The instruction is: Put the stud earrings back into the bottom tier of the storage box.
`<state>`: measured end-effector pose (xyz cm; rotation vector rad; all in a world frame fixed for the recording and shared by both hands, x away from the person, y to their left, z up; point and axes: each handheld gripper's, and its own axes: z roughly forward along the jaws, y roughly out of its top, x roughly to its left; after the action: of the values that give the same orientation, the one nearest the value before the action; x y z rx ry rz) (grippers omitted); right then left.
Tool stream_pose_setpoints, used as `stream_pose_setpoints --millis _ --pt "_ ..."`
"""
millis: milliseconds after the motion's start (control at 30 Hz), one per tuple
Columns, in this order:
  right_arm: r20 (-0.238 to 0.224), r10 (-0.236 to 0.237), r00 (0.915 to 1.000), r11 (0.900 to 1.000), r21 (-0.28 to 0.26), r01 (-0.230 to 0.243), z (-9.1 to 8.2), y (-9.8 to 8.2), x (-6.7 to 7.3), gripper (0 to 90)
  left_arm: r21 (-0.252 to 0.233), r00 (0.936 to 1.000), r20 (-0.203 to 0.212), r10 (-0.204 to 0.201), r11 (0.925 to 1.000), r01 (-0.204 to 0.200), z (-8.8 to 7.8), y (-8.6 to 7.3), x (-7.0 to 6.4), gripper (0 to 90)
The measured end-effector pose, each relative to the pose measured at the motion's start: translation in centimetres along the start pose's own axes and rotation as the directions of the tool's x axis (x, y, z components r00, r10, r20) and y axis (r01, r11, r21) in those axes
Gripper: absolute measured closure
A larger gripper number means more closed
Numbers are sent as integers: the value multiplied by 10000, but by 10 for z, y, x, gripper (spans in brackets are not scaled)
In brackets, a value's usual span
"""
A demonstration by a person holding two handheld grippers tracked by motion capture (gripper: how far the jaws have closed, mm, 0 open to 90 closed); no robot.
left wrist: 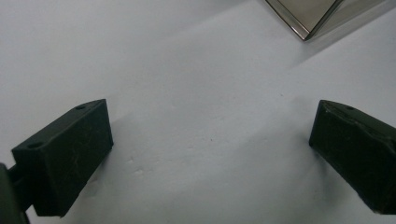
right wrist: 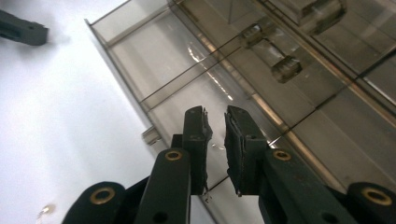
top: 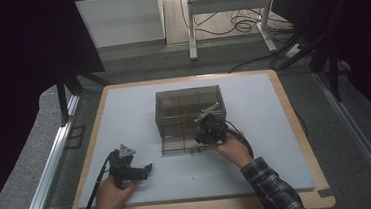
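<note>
Near the front of the white bench (top: 145, 188): left hand-held gripper (top: 146, 171), lying low, jaws wide apart, nothing between them. Farther back, at the middle: right hand-held gripper (right wrist: 215, 126), jaws nearly together with a thin gap, nothing pinched, over a pulled-out clear drawer (right wrist: 154, 60). Behind that: smoky plastic drawer box (top: 189, 109), long side running left to right, drawer front pointing toward the person.
</note>
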<state>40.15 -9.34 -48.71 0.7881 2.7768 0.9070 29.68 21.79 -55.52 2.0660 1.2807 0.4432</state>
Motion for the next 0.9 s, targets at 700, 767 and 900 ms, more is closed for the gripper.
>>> stream_pose_setpoints --millis 700,767,900 --pt "-1099 -966 9892 9907 849 1061 -7 -13 46 796 -52 10000 -12 -14 10000 14 0 0 0 0" --pt "-1221 -1101 9864 9885 897 1214 -5 -15 51 796 -51 10000 -13 -8 10000 8 0 0 0 0" --pt "-1430 -1213 9823 9863 938 1355 -3 -19 59 799 -54 10000 -5 -54 10000 54 0 0 0 0"
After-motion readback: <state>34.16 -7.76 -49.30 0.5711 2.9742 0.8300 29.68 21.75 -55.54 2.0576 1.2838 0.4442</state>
